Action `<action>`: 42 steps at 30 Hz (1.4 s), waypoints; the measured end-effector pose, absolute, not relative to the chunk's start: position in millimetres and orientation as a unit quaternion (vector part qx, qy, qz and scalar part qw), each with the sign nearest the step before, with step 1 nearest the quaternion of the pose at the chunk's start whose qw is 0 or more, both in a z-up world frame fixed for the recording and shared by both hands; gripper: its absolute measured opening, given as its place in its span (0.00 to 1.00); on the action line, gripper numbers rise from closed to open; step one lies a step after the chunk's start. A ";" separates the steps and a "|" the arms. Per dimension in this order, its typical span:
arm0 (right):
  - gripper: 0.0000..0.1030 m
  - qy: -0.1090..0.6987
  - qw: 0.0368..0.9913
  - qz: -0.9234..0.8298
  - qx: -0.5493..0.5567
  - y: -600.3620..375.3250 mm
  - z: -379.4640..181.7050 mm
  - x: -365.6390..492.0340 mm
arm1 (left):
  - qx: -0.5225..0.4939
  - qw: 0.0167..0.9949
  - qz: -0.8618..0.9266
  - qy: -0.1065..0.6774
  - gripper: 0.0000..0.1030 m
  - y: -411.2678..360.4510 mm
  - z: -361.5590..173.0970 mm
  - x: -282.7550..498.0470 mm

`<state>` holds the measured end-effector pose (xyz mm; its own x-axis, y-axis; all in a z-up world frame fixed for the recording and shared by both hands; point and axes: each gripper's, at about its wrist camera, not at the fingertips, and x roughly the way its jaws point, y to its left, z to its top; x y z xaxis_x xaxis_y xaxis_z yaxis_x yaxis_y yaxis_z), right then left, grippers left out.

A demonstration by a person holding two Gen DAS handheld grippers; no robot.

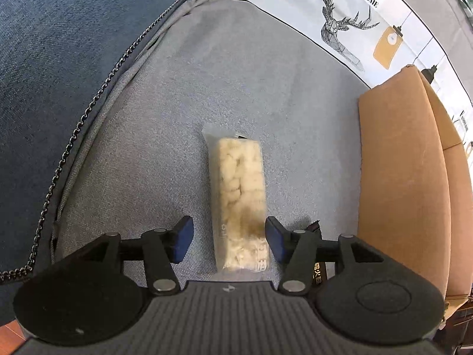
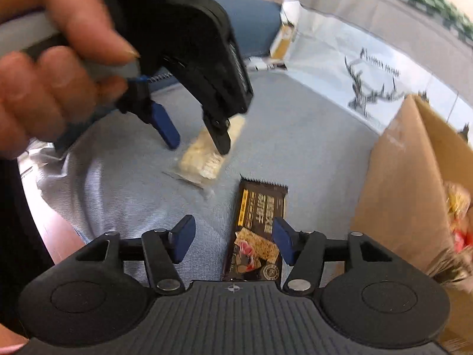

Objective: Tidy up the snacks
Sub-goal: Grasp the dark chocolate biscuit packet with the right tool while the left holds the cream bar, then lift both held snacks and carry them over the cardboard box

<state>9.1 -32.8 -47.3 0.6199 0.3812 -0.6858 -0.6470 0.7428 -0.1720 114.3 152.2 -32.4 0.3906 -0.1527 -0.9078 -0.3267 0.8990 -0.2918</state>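
A clear-wrapped pale rice-crisp bar [image 1: 238,198] lies on the grey cloth between the open jaws of my left gripper [image 1: 229,241], which hovers just over its near end. The same bar [image 2: 207,153] shows in the right wrist view under the left gripper [image 2: 196,140], held by a hand. A dark brown cracker packet [image 2: 257,230] lies between the open jaws of my right gripper [image 2: 233,241]. Both grippers are open and hold nothing.
An open cardboard box [image 1: 405,177] stands at the right; in the right wrist view the box [image 2: 405,195] holds colourful snack packets [image 2: 461,227]. A white printed cloth [image 1: 348,23] lies behind. A blue cushion [image 1: 59,59] with a chain [image 1: 74,136] is at left.
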 end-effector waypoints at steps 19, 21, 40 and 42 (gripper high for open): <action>0.40 0.371 0.869 0.291 -0.148 -33.3 -63.8 38.5 | -0.178 0.809 0.056 0.557 0.62 137.9 -33.4 121.8; 0.40 0.367 0.871 0.291 -0.150 -33.5 -62.8 38.7 | -0.178 0.810 0.056 0.557 0.63 137.6 -33.2 122.1; 0.40 0.367 0.878 0.268 -0.148 -34.7 -64.6 33.0 | -0.152 0.811 0.046 0.562 0.63 124.1 -36.3 127.3; 0.40 0.367 0.878 0.269 -0.148 -35.0 -64.3 34.2 | -0.146 0.812 0.046 0.562 0.63 122.4 -36.7 127.7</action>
<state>34.2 -35.0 -64.3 0.5860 0.3634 -0.7243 -0.5805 0.8119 -0.0623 127.7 122.4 -36.7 0.3630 -0.0893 -0.9275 -0.2395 0.9530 -0.1855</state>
